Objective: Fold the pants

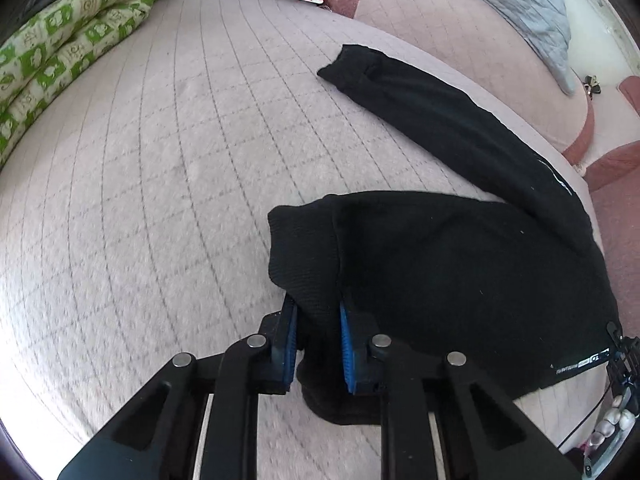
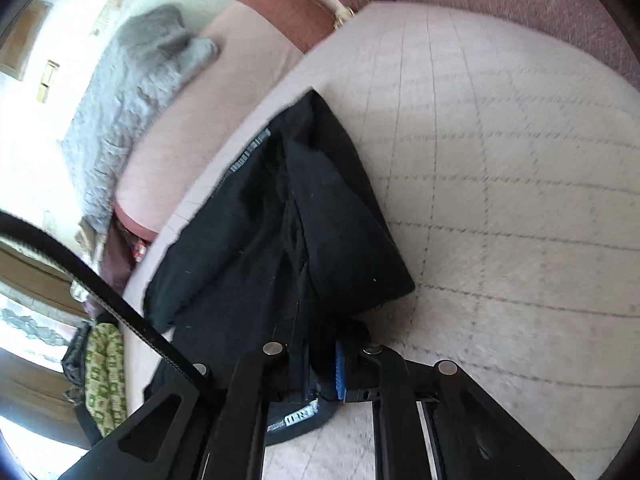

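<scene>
Quilted pale-pink bedding [image 1: 140, 168] with a stitched grid pattern forms the work surface. Black pants [image 1: 440, 264] lie on this bedding, bunched near its edge, with one leg [image 1: 432, 112] stretched out flat away from the main bundle.

Left gripper [image 1: 318, 332]: jaws clamped on a fold of the pants at the ribbed cuff end; fabric fills the gap between the blue pads [image 1: 346, 352] and hangs below them.

Right gripper [image 2: 316, 364]: jaws closed on the pants, with dark fabric and a white label [image 2: 300, 418] caught at the blue pad [image 2: 340, 372]. In the right wrist view the pants [image 2: 280, 216] run from the gripper toward the bedding [image 2: 500, 184] edge, doubled over themselves.

Beyond the pants, a second pink mattress [image 1: 440, 12] carries a grey quilted blanket [image 1: 520, 4]. On the far side of the bedding from the pants, a green-and-cream patterned quilt [image 1: 60, 52] lies folded. A black toothed belt [image 2: 80, 264] crosses the right wrist view beside the pants.
</scene>
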`<move>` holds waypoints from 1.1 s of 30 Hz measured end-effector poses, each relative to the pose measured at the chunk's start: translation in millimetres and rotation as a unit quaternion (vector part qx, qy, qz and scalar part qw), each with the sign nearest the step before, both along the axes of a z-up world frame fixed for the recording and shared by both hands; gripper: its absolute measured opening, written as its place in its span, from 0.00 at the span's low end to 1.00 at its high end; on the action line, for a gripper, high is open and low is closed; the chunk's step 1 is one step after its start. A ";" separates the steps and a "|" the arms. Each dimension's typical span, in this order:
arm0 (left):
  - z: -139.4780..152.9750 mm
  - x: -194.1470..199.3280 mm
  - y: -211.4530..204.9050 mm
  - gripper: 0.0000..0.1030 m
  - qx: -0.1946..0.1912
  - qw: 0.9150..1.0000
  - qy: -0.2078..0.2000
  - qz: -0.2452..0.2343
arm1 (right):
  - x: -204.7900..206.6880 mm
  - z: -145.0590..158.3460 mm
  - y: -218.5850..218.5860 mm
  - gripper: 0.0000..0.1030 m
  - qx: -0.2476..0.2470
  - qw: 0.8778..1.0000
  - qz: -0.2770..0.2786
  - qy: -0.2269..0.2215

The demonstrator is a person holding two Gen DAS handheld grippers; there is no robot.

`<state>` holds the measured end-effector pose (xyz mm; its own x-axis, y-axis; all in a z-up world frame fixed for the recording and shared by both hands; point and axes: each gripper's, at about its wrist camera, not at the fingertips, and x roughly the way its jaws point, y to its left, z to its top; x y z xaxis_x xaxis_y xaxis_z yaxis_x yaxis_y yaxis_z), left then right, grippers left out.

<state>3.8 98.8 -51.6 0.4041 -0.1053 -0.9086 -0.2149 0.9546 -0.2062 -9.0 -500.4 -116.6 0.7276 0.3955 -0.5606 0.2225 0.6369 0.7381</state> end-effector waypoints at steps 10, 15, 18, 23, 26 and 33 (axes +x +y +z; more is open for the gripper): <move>15.0 -56.3 -8.5 0.17 0.002 1.000 0.006 -0.006 | -58.7 9.1 -33.4 0.09 0.020 1.000 0.002 -0.019; 15.9 -85.8 -15.2 0.20 0.014 1.000 0.011 -0.024 | -98.8 -9.4 -46.2 0.09 0.022 1.000 -0.002 0.002; 19.9 -100.5 -12.2 0.23 0.007 0.999 0.008 -0.040 | -107.6 -21.0 -54.5 0.18 0.021 0.999 -0.009 0.032; 58.4 -124.5 1.6 0.30 0.007 0.998 -0.038 -0.054 | -125.1 1.4 -69.9 0.35 -0.017 0.999 -0.032 0.010; 83.1 -125.6 11.0 0.38 0.018 0.997 -0.065 -0.040 | -128.6 32.9 -71.6 0.42 -0.067 0.997 -0.033 -0.024; 109.9 -65.8 -11.6 0.70 0.041 0.992 -0.119 -0.033 | -126.0 116.9 -33.9 0.95 -0.231 0.960 -0.073 -0.144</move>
